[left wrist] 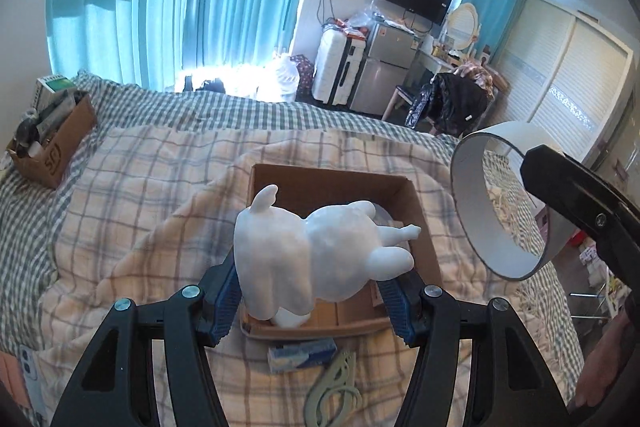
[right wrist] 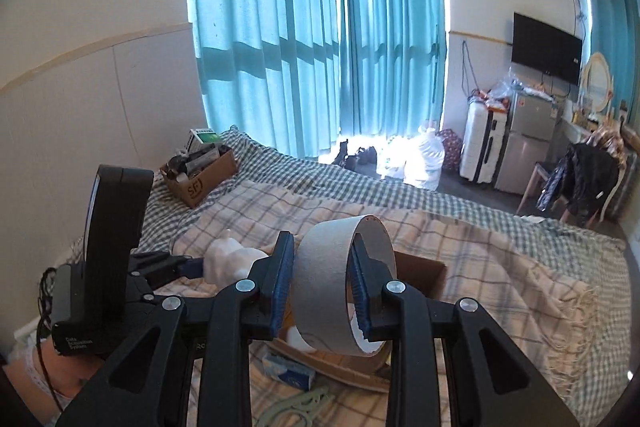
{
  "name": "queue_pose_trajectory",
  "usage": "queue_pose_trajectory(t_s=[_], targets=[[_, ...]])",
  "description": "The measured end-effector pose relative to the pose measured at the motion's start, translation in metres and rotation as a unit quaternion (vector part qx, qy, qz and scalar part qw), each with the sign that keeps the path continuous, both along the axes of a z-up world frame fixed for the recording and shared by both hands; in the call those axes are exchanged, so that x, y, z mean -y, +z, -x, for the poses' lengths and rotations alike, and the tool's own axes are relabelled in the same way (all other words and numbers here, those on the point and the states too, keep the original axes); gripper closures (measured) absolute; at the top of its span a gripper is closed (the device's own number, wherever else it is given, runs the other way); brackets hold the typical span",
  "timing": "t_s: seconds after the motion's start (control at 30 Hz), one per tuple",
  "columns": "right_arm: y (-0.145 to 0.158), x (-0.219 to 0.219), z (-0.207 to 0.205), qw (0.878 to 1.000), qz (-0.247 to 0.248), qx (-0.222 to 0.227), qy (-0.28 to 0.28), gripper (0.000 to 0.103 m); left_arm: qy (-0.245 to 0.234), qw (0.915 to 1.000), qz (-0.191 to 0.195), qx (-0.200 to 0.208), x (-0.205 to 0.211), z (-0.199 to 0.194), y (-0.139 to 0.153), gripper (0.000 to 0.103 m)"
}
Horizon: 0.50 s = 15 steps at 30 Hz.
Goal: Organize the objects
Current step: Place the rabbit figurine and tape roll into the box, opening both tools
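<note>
Both handheld tools are showing matte black plastic linkage arms with round silver screws and ribbed blue pads: the left black two-finger gripper and the right black two-finger gripper. White lettering is marking the left housing.

Right gripper clamped on tape roll — above cardboard box, white plush leftward

Black printed letters reading "SF" are showing on the side of the small brown cardboard box of clutter sitting at ten o'clock on the checked bed. White lettering, seemingly "Data Acquisition System", is running along the black plastic housing of the left gripper's handle unit at eight o'clock. No other wording is proving legible.
</note>
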State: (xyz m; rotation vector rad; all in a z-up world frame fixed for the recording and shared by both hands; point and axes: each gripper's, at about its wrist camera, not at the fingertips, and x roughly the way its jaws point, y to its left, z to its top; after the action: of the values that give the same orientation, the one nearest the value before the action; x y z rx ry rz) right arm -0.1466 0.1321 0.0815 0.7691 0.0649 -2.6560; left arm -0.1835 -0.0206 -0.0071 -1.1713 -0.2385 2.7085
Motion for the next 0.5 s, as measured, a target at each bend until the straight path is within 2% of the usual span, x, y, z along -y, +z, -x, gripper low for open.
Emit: queue_pose_trajectory(t_s=[0.27, 0.37, 0.43, 0.5], targets=[[-0.064, -0.013, 0.066, 0.997, 0.046, 0.057, 0.007, 0.076, -0.005, 0.9989, 0.023, 0.041, -0.007, 0.049, -0.056, 0.040], [-0.088, -0.020, 0.082, 0.996, 0.052, 0.078, 0.006, 0.076, -0.006, 0.9983, 0.017, 0.055, -0.007, 0.061, -0.076, 0.040], [-0.101, -0.024, 0.088, 0.994, 0.062, 0.091, 0.012, 0.076, -0.011, 0.9982, 0.013, 0.058, -0.008, 0.065, -0.085, 0.040], [-0.112, -0.025, 0.092, 0.992, 0.071, 0.101, 0.019, 0.076, -0.015, 0.9984, 0.025, 0.049, -0.013, 0.066, -0.086, 0.040]])
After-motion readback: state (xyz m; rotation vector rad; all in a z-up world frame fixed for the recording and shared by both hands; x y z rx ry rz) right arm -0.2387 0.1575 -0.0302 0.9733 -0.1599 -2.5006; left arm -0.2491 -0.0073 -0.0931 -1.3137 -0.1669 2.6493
